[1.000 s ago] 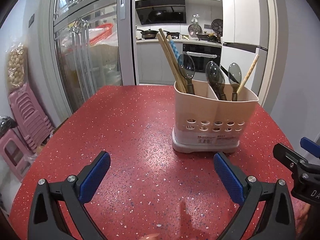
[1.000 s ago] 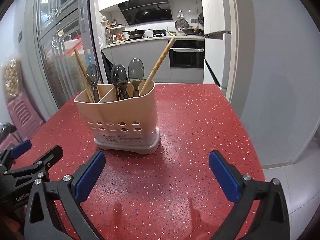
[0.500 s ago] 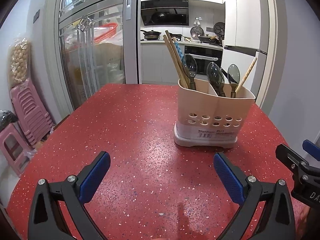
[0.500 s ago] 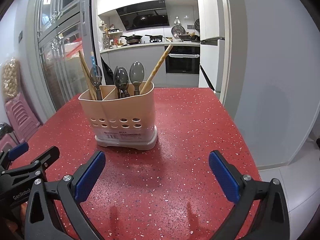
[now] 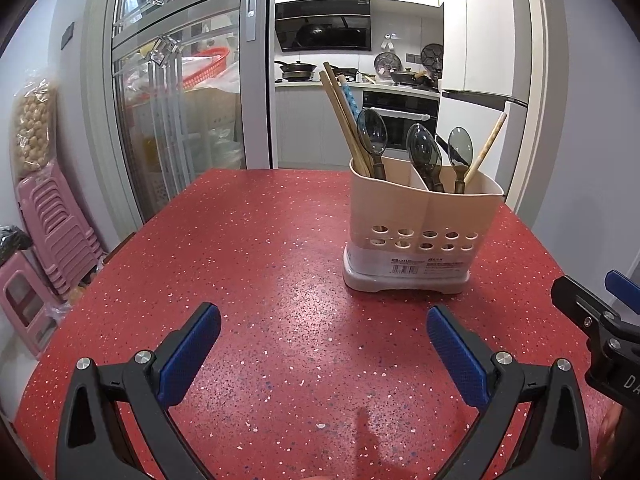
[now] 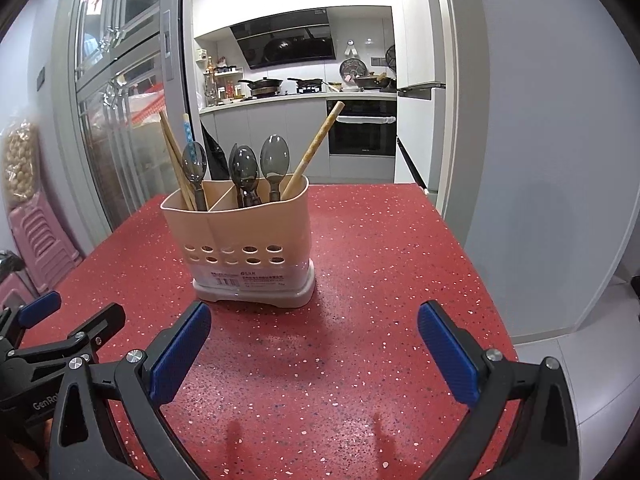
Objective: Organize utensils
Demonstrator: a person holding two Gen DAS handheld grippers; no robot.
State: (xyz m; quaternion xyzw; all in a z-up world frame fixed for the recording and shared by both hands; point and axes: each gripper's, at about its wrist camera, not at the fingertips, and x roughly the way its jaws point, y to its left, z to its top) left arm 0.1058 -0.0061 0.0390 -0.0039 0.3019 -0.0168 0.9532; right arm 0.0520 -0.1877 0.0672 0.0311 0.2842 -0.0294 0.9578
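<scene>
A beige two-compartment utensil holder (image 5: 424, 236) (image 6: 240, 240) stands on the red speckled table (image 5: 260, 280) (image 6: 380, 260). Its left compartment holds several chopsticks (image 5: 342, 116) (image 6: 172, 156) and one dark spoon (image 5: 372, 136) (image 6: 195, 168). The right compartment holds two dark spoons (image 5: 424, 152) (image 6: 244, 168) and a single chopstick (image 5: 486, 148) (image 6: 316, 144). My left gripper (image 5: 322, 344) is open and holds nothing, well short of the holder. My right gripper (image 6: 314, 340) is open too, just in front of the holder. Each gripper shows at the edge of the other's view.
Stacked pink stools (image 5: 52, 224) stand left of the table. A glass sliding door (image 5: 176, 100) and a kitchen doorway lie behind. The table's right edge (image 6: 480, 264) drops to a grey floor beside a wall.
Both cameras have drawn back and tilted up a little, so the holder looks smaller and farther. Both grippers stay open and the utensils have not moved.
</scene>
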